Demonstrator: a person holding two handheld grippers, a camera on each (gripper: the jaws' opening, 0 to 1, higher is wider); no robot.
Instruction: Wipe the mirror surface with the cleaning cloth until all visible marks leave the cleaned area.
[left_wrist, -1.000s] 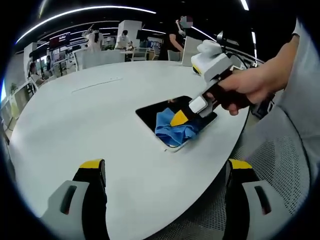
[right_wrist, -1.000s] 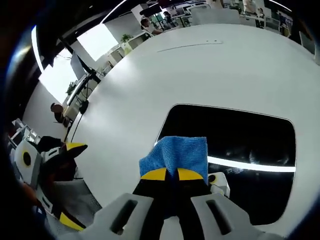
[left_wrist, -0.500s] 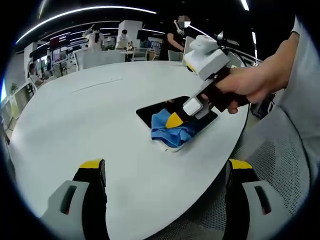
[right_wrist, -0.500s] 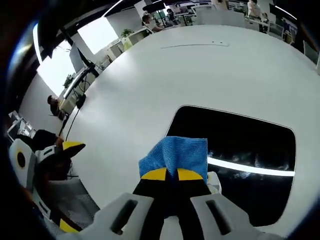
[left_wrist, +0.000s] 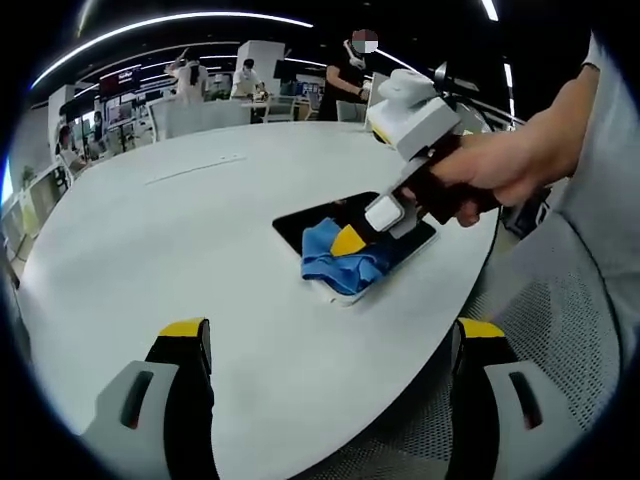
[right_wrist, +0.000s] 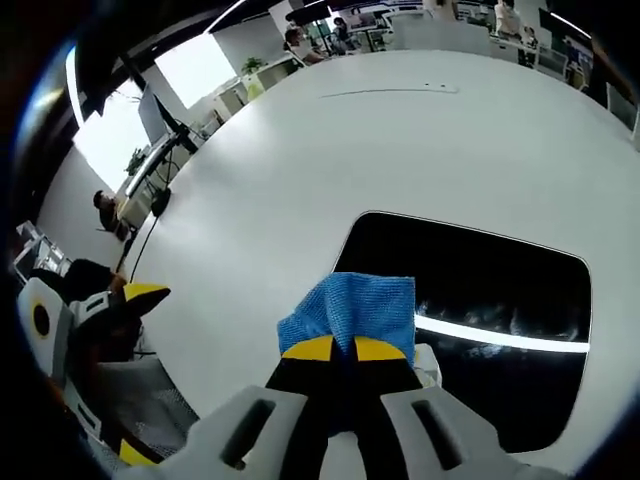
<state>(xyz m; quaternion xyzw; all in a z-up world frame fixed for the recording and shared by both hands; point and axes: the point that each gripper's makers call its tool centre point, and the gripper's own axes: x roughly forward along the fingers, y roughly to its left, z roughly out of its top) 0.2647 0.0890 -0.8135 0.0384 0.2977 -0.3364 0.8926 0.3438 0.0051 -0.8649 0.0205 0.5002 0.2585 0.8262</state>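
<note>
The right gripper (right_wrist: 345, 348) has its yellow-tipped jaws closed on the blue cleaning cloth (right_wrist: 355, 308), pressing it onto the dark mirror (right_wrist: 490, 300) at the mirror's near left corner. The mirror lies flat on the white round table (right_wrist: 300, 160), near the table edge beside the person. In the left gripper view, a hand (left_wrist: 480, 180) holds that right gripper over the mirror. The left gripper (left_wrist: 330, 345) hangs above the near table edge, jaws wide apart and empty, well apart from the mirror
</note>
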